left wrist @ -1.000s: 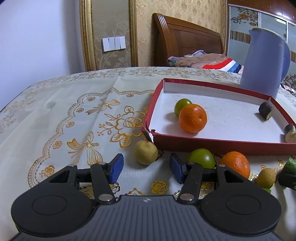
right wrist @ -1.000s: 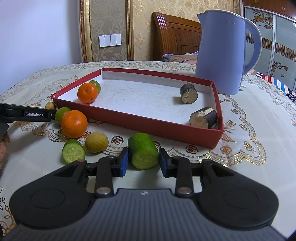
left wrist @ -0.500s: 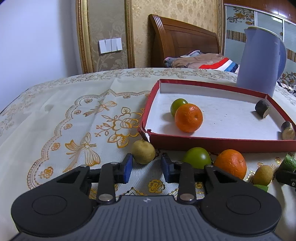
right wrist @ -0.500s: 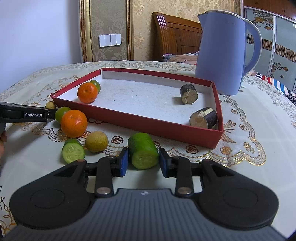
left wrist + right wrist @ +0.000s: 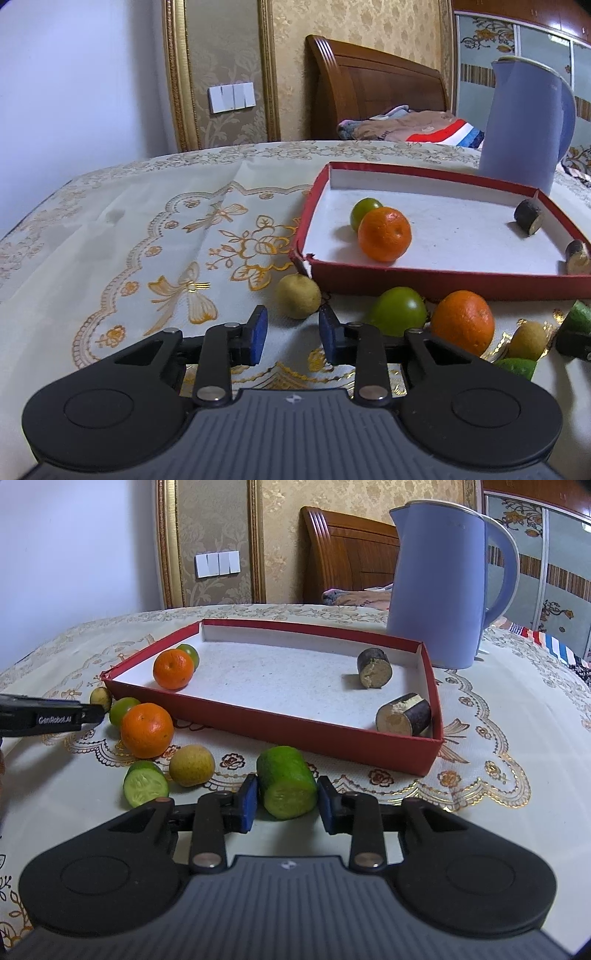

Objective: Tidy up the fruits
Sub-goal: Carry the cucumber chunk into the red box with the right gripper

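Setting: a home bedroom. Evidence, left wrist view: carved wooden headboard (image 5: 373, 88) at upper centre, with folded bedding (image 5: 410, 127) including a red, white and blue striped piece lying just below it. Gold damask wallpaper (image 5: 354, 22) and gilt moulding strips (image 5: 175, 74) on the back wall; a bank of white light switches (image 5: 231, 96) between the strips. Right wrist view: wardrobe doors with floral panels (image 5: 554, 576) at far right. Foreground surface is covered by an embroidered cream cloth (image 5: 147, 229).
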The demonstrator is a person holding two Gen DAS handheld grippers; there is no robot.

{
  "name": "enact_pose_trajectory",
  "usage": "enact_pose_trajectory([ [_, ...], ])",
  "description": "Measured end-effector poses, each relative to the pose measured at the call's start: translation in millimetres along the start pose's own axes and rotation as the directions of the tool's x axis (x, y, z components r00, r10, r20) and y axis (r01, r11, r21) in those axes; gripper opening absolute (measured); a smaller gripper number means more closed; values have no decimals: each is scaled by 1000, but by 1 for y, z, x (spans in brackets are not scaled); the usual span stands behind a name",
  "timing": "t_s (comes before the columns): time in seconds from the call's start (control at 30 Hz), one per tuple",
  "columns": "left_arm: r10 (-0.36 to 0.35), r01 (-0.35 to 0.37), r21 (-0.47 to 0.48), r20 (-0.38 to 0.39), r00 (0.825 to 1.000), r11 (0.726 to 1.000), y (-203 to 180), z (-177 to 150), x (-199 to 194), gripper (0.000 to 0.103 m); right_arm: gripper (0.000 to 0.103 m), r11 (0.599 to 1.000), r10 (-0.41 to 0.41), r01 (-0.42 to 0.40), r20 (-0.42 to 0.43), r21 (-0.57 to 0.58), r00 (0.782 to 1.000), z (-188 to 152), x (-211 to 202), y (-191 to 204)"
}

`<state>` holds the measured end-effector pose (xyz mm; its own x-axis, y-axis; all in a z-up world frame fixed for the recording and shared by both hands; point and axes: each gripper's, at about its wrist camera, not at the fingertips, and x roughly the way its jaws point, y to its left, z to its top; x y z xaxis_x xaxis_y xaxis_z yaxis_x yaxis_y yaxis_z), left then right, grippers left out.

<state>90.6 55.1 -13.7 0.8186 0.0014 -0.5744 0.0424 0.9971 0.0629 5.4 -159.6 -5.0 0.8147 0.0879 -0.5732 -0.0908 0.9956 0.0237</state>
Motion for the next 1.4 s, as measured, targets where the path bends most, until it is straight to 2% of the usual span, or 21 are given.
enact_pose_trajectory([
  [0.2, 15, -15, -10, 23, 1000, 1000, 3, -4, -12, 30, 31, 1000, -7, 7, 40, 15, 999, -1, -7, -2],
  [0.37, 33, -33, -15, 37, 999, 999, 3, -7, -23, 30, 31, 1000, -25, 23, 116, 20, 993, 1, -21, -5],
  [0.47, 23, -22, -15, 54, 998, 1000, 2, -3, -30, 30, 31, 999, -50, 48, 171, 19, 984, 10, -31, -10],
  [0.6, 2, -3, 14, 78, 997, 1000, -10, 9, -36, 30, 31, 996, -89, 86, 199, 23, 976, 27, -31, -22],
  [0.8, -49, 48, 20, 68, 996, 999, -33, 31, -21, 30, 31, 994, -89, 82, 107, 70, 990, 47, 2, -44],
  [0.93, -67, 66, 23, 54, 996, 998, -50, 44, -2, 30, 31, 995, -84, 81, 54, 63, 995, 51, 23, -45],
  [1.23, -83, 82, 73, 15, 996, 994, -80, 52, 30, 30, 31, 995, -99, 99, 37, -2, 994, 57, 46, -28],
  [1.4, -58, 54, 100, 35, 998, 994, -88, 53, 40, 30, 31, 993, -120, 120, 24, -20, 992, 62, 60, -25],
])
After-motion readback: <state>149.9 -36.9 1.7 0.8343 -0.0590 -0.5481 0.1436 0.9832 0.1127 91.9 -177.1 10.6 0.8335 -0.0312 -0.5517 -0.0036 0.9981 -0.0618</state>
